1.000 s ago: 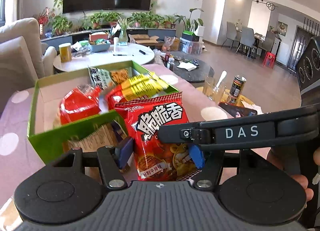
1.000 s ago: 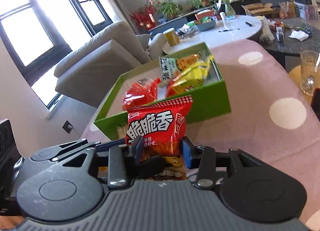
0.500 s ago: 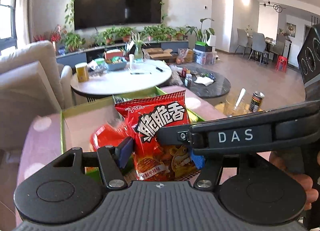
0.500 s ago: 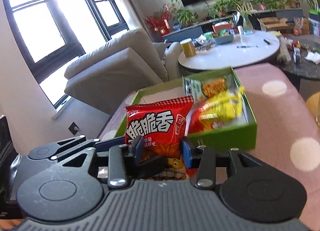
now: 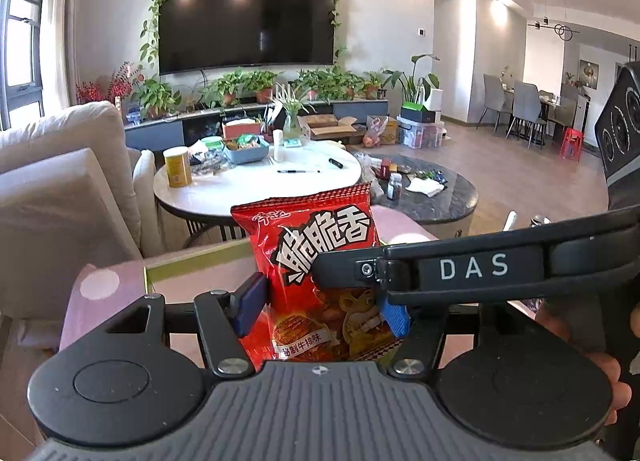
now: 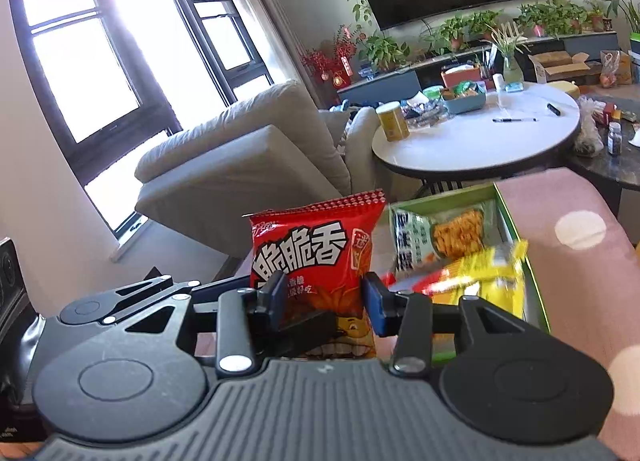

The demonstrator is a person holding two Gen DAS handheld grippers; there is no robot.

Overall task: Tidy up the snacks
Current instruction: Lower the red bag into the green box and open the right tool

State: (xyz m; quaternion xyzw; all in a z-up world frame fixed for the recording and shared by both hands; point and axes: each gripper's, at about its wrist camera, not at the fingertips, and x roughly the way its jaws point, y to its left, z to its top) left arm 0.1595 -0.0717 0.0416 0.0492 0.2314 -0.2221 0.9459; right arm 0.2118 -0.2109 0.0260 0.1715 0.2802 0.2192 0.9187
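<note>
Two tools hold one red snack bag upright above the desk. The left tool pinches the bag's lower part between its blue pads, one on each side edge. The right tool grips the same bag a little higher, its pads pressed to the sides of the packet; its black arm, marked with white letters, crosses the left wrist view from the right. A hand shows at the right edge of that view, behind the left tool's body.

The bag hangs clear of the green box, which sits on the pink dotted desk just to the right of it in the right wrist view. Inside the box lie a yellow packet and a green-and-white packet with orange sticks pictured on it. Behind stand a beige sofa and a round white table.
</note>
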